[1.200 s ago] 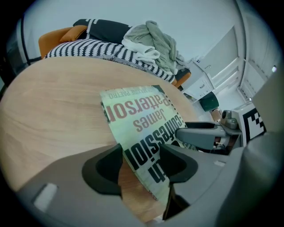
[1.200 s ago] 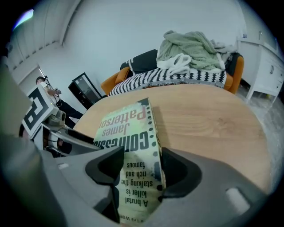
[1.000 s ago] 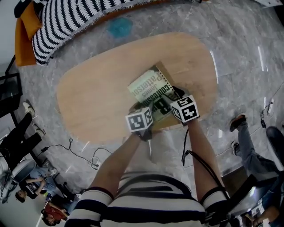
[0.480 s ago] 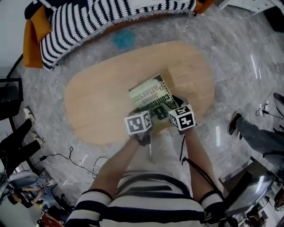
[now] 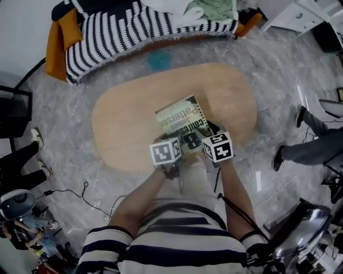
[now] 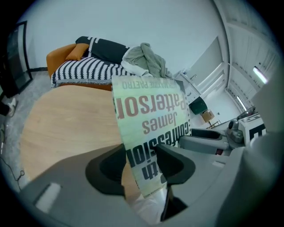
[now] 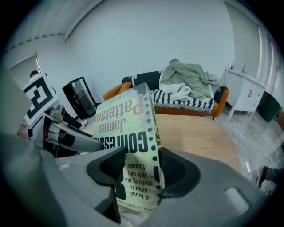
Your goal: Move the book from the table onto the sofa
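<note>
A pale green paperback book (image 5: 181, 119) with large dark lettering hangs tilted above the oval wooden table (image 5: 123, 126), off its top. My left gripper (image 5: 171, 143) is shut on the book's near left corner, and my right gripper (image 5: 210, 139) is shut on its near right corner. In the left gripper view the book (image 6: 148, 115) stands on edge between the pads of that gripper (image 6: 142, 162). The right gripper view shows the cover (image 7: 126, 119) clamped in the right gripper (image 7: 140, 170). The striped sofa (image 5: 123, 27) lies beyond the table's far side.
A heap of clothes (image 5: 209, 10) lies on the sofa's right half, with orange cushions (image 5: 59, 40) at its left end. A person's legs (image 5: 305, 147) stand on the floor at the right. A black stand (image 5: 13, 107) and cables (image 5: 80, 192) are at the left.
Both grippers have risen with the book, lifting it off the table. The sofa has come further into the head view.
</note>
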Demonstrator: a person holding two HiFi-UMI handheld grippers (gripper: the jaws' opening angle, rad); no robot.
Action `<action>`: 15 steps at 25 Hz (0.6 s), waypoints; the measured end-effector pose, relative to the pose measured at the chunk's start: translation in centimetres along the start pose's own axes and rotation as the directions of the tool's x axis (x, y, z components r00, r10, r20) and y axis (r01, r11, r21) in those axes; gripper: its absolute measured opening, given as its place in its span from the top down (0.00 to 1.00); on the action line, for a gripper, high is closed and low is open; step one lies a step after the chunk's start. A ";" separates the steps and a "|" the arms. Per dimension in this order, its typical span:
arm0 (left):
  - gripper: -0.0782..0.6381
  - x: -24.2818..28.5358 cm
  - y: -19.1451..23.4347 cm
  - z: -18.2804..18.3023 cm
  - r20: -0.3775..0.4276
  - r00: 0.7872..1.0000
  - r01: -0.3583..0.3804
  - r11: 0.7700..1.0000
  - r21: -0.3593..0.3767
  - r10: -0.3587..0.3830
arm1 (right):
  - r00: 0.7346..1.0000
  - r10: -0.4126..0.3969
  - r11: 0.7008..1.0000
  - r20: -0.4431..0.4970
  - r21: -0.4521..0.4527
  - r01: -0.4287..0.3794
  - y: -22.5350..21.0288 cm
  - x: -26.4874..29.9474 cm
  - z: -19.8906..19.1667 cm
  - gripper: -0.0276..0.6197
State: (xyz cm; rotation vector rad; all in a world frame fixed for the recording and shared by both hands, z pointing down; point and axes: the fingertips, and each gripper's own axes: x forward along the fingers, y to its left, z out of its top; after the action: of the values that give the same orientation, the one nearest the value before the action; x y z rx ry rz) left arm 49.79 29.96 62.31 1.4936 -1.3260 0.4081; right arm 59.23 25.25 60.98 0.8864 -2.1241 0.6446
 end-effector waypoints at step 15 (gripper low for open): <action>0.60 -10.8 -0.1 -1.4 0.157 0.987 -0.034 0.998 -0.061 0.043 | 0.994 0.094 0.991 0.049 -0.096 -0.089 7.4 -6.5 2.3 0.59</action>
State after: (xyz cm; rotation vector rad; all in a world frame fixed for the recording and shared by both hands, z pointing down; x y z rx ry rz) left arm 46.87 36.71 54.24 1.4784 -1.4806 0.2775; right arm 55.90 30.94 53.36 0.7669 -2.2344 0.5676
